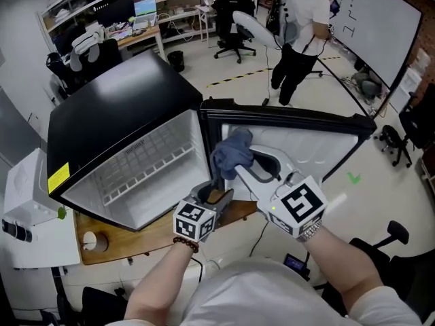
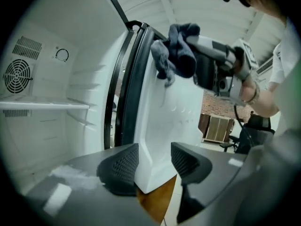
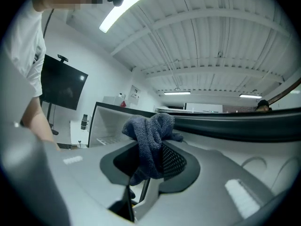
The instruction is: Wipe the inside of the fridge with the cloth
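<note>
A black mini fridge [image 1: 109, 117] stands on a wooden table with its door [image 1: 309, 141] swung wide to the right. Its white inside [image 2: 42, 126] has a shelf [image 2: 42, 106] and a round fan grille [image 2: 16, 76]. A dark blue cloth [image 1: 231, 153] is bunched in my right gripper [image 1: 239, 165], which is shut on it and held up in front of the door's inner liner. The cloth [image 3: 150, 140] hangs between its pads. My left gripper [image 1: 212, 197] sits lower, by the fridge's front bottom corner, open and holding nothing. The door's lower white corner [image 2: 157, 173] shows between its jaws.
The wooden table edge [image 1: 139, 240] runs under the fridge, with a white appliance [image 1: 27, 209] at its left. A person [image 1: 299, 32] walks on the floor behind, near office chairs [image 1: 234, 26] and desks. Another chair [image 1: 391, 240] stands at the right.
</note>
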A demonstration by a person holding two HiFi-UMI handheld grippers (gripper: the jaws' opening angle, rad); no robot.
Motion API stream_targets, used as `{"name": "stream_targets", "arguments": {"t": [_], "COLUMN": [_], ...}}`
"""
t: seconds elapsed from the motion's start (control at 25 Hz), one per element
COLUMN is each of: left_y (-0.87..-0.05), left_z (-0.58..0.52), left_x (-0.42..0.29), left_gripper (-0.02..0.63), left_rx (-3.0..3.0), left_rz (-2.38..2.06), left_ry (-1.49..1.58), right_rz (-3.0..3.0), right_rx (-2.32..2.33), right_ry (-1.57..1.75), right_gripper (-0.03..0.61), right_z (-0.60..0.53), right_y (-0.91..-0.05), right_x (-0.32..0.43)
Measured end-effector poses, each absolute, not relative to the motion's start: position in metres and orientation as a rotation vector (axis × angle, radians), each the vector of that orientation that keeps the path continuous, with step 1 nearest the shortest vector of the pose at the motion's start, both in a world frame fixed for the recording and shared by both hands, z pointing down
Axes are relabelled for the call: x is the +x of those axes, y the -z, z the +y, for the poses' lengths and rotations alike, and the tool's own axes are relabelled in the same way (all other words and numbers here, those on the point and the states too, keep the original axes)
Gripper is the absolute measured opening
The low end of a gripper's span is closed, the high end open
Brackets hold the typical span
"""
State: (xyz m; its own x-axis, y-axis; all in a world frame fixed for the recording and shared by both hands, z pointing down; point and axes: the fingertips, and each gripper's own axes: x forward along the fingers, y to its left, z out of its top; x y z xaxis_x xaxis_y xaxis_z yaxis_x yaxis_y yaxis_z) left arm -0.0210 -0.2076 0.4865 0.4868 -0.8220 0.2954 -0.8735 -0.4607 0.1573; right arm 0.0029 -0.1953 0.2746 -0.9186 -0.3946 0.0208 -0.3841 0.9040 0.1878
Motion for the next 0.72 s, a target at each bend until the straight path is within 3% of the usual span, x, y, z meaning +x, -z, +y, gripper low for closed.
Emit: {"name": "stream_targets", "arguments": {"t": [0.32, 0.48, 0.64, 0.72], "left_y": [-0.519, -0.526, -0.532, -0.532], "left_z": [-0.232, -0.238, -0.244, -0.244], "left_x": [-0.022, -0.017, -0.023, -0.024], "left_gripper": [0.225, 0.188, 0.109, 0.110], "left_rx": [2.318, 2.291, 2.237, 2.230], "left_rz": [-1.577, -1.590, -1.636, -1.643], "left_ry": [-0.359, -0.381, -0.402, -0.401], "right_rz": [-2.935, -2.908, -2.889, -2.878], "right_rx": [0.806, 0.879, 0.916, 0.943], "right_ry": [0.284, 0.254, 0.237, 0.229], "right_gripper": [0.106, 0.106, 0.106, 0.106], "right_z": [-0.209, -0.211, -0.211, -0.213], "right_y": [-0.264, -0.261, -0.263, -0.264], "right_x": [-0.018, -0.026, -0.027, -0.023]}}
